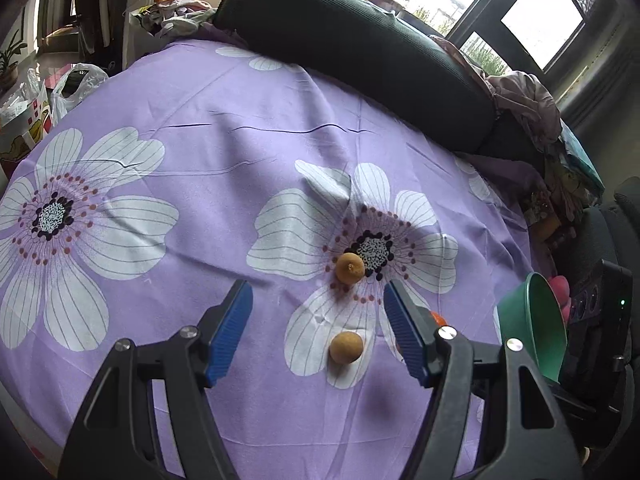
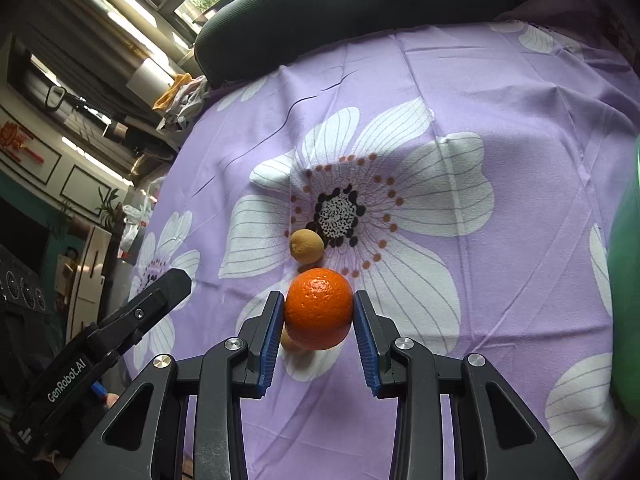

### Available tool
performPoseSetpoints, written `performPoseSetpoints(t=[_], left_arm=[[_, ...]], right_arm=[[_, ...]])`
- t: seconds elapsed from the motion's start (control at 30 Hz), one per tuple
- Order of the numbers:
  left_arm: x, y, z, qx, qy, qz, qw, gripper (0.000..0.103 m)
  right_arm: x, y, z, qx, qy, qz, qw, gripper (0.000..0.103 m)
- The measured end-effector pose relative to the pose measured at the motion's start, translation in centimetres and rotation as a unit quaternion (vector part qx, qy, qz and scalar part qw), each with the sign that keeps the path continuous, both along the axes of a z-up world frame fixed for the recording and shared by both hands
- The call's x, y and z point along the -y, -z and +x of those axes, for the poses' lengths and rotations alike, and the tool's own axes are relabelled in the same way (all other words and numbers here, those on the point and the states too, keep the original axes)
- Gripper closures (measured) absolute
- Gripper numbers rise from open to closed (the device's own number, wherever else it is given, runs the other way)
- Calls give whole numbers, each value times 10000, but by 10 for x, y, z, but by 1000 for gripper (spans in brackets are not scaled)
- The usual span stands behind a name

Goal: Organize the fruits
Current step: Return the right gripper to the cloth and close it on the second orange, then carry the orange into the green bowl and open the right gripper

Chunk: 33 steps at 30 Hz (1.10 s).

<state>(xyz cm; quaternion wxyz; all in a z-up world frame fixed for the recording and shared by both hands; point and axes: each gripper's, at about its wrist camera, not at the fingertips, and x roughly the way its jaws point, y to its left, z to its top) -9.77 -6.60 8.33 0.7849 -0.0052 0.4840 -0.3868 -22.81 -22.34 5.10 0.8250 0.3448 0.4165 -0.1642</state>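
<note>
Right tongs (image 2: 319, 330) clamp the orange (image 2: 319, 307); left tongs (image 1: 318, 330) wide and empty.
Orange is gripped at its widest girth, likely so it won't slip, above the bench cloth (image 2: 500, 92); 2 brown fruits (image 1: 349, 267) lie near, green bowl (image 1: 528, 320) right.

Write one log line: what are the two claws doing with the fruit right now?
right claw: shut on orange | left claw: open, empty | two small brown fruits: on purple cloth
</note>
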Motion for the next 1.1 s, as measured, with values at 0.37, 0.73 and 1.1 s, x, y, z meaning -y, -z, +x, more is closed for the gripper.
performPoseSetpoints(t=[0.37,0.73,1.1], left_arm=[[33,15,-40,209,615,373,9972,32],[50,25,-68,162,1341,469,9897,35],[73,46,-94,-329,1996,458,9783,44]], right_arm=[[20,18,-26,-255,225,120,9994,67],[34,4,-44,-169,608,-205,9978,67],[34,13,-40,15,494,259,9984,66]])
